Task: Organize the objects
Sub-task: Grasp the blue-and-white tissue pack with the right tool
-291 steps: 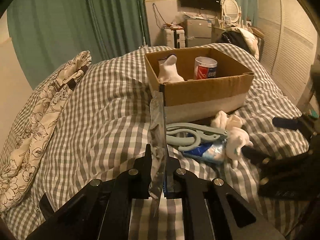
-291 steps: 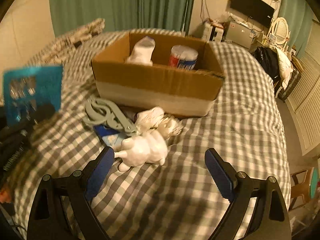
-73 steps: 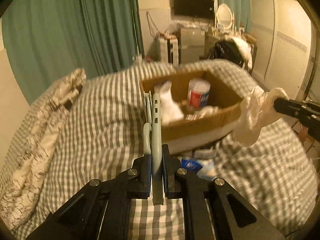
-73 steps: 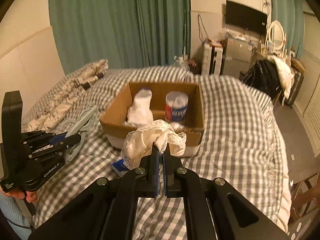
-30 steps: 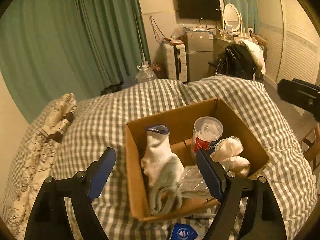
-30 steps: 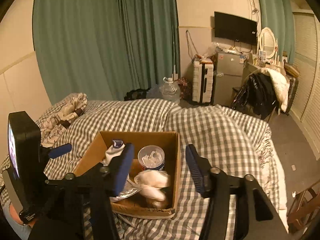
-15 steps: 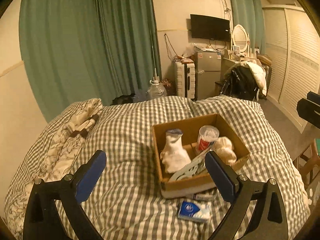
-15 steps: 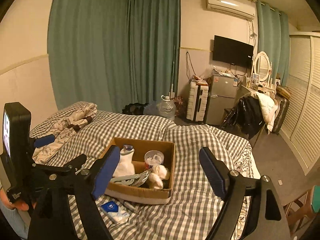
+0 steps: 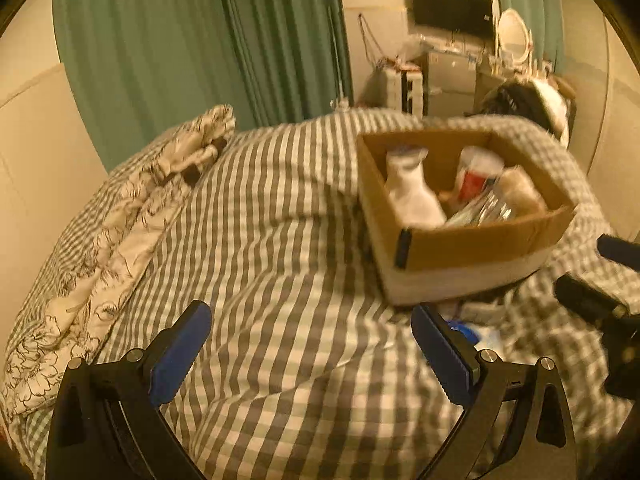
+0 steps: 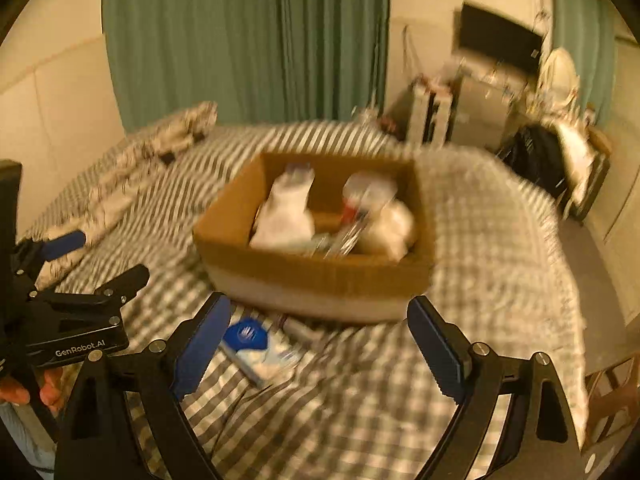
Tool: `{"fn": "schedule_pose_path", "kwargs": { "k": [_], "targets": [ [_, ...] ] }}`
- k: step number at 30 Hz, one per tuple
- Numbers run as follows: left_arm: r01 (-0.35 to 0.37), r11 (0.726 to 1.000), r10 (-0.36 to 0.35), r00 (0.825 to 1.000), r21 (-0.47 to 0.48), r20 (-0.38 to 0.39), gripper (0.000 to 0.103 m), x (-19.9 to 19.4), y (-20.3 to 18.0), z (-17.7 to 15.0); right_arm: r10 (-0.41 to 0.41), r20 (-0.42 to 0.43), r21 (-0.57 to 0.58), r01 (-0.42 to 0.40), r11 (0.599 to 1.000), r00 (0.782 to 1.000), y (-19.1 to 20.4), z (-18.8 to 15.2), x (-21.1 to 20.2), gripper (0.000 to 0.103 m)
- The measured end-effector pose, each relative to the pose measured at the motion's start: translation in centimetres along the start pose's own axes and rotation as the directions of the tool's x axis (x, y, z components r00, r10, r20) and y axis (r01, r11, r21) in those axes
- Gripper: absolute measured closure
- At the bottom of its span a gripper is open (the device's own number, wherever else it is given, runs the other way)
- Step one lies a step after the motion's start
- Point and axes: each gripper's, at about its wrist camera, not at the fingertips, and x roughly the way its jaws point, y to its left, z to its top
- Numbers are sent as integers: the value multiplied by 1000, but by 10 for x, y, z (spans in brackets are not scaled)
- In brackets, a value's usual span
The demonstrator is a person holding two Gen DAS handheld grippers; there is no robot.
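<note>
A cardboard box [image 9: 472, 240] [image 10: 316, 272] sits on the checked bed. It holds a white sock [image 9: 412, 196] [image 10: 286, 212], a red and white can [image 9: 474, 178] [image 10: 360, 194], a cream cloth [image 9: 520, 194] [image 10: 390, 224] and a shiny packet [image 9: 486, 210]. A blue and white tissue pack [image 10: 256, 344] [image 9: 470, 332] lies on the bed in front of the box. My left gripper [image 9: 308, 352] is open and empty, low over the bed left of the box. My right gripper [image 10: 316, 344] is open and empty, just above the tissue pack.
A floral pillow [image 9: 116, 232] lies along the bed's left side by the wall. Green curtains [image 9: 200, 48] hang behind. A fridge, TV and a chair with clothes [image 10: 560, 160] stand beyond the bed on the right. The left gripper [image 10: 68, 312] shows at the right wrist view's left edge.
Both grippers have dropped from high above the bed to close in front of the box. Both stayed open. The box contents have not moved.
</note>
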Motion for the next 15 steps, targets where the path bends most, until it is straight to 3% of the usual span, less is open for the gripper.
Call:
{"fn": "schedule_pose_path", "kwargs": {
  "k": [2, 11, 13, 15],
  "targets": [
    [-13, 1000, 13, 1000, 3, -26, 0, 11, 1, -5, 36, -53, -12, -37, 999, 998, 8, -10, 25, 13],
    [14, 997, -20, 997, -79, -72, 0, 27, 21, -12, -1, -271, -186, -51, 981, 962, 50, -48, 92, 15],
    [25, 996, -32, 997, -91, -76, 0, 28, 24, -12, -21, -301, -207, -44, 977, 953, 54, -51, 103, 26],
    [26, 995, -34, 997, -99, -76, 0, 27, 26, -13, -21, -333, -209, -53, 976, 943, 57, -54, 112, 48]
  ]
}}
